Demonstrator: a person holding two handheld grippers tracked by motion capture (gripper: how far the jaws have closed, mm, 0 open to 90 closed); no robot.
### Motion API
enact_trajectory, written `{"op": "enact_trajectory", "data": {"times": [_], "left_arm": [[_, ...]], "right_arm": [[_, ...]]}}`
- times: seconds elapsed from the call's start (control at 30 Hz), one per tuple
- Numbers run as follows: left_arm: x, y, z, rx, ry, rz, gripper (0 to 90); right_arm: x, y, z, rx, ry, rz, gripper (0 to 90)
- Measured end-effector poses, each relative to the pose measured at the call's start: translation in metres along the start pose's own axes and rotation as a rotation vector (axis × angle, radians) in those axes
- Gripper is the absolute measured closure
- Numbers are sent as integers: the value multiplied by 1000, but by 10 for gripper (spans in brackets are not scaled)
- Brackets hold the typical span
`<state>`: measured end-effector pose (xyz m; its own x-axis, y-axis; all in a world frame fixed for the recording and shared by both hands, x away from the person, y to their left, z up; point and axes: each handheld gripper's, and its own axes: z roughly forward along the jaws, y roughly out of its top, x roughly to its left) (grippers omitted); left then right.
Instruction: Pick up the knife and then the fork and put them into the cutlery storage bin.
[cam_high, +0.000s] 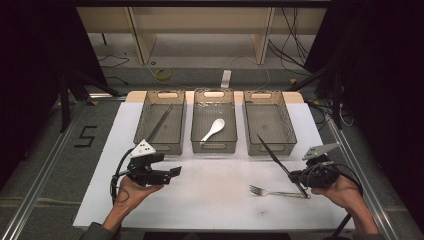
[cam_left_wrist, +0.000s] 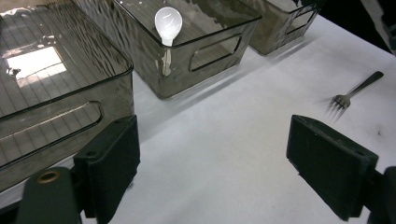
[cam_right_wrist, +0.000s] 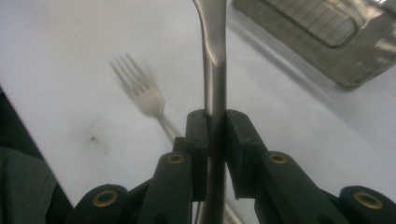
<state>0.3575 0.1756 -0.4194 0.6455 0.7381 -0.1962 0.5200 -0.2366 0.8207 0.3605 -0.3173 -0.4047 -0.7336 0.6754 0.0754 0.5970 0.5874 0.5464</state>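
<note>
Left gripper (cam_high: 167, 174) hovers at the near left, jaws wide and empty; three clear bins (cam_high: 160, 122) line the far edge, one utensil in the left, one white spoon (cam_high: 213, 129) in the middle; one fork (cam_high: 272, 192) lies near right; right gripper (cam_right_wrist: 215, 122) clamps one metal knife (cam_right_wrist: 214, 56) by its handle, blade raised toward the right bin; stiff, light, slick steel, likely to pivot; grip mid-handle

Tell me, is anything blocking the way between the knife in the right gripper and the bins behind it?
Nothing visible does. The right gripper is shut on the knife, whose blade points up toward the right bin. The bin's top is open, with only bare white table between. The fork lies nearer the person, out of the path.
</note>
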Motion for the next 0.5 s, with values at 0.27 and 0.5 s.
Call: {"op": "enact_trajectory", "data": {"times": [0.27, 0.5], "left_arm": [[0, 1, -4, -46, 1, 8, 169], [0, 2, -11, -101, 8, 29, 169]], "right_arm": [[-16, 22, 1, -48, -11, 51, 804], [-28, 44, -1, -95, -20, 81, 804]]}}
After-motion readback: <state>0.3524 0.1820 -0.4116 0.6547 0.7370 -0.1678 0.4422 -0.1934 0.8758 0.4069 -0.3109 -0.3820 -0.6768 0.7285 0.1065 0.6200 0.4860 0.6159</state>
